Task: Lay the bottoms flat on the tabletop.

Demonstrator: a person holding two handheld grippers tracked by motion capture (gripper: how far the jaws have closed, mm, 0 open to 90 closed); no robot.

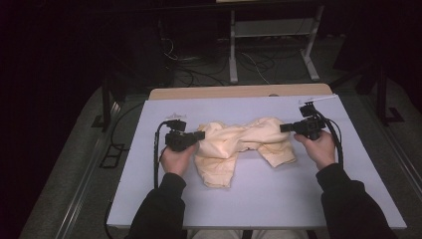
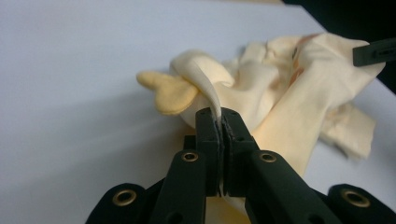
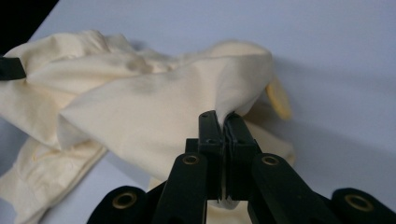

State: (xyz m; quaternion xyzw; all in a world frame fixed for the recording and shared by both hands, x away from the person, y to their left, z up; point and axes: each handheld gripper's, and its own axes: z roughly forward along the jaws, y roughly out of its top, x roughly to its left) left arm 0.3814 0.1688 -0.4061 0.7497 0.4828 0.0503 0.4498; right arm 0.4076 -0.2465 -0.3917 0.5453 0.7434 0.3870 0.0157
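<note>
Though twisted, cloth point(image 1: 239, 144) in clamped fingers point(image 2: 208, 126).

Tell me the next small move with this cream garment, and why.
Probably draw both tongs apart. The left tongs and right tongs are each shut on an edge of the cream garment, which is bunched and twisted between them on the white table.

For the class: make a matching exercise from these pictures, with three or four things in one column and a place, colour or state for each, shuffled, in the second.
Things:
1. left gripper
2. right gripper
3. garment
4. table

Descriptions:
A. pale blue-white surface
B. cream, bunched, stretched between both grippers
C. shut on the cloth's left end in the high view
D. shut on the cloth's right end in the high view

Pairs: 1-C, 2-D, 3-B, 4-A
</note>
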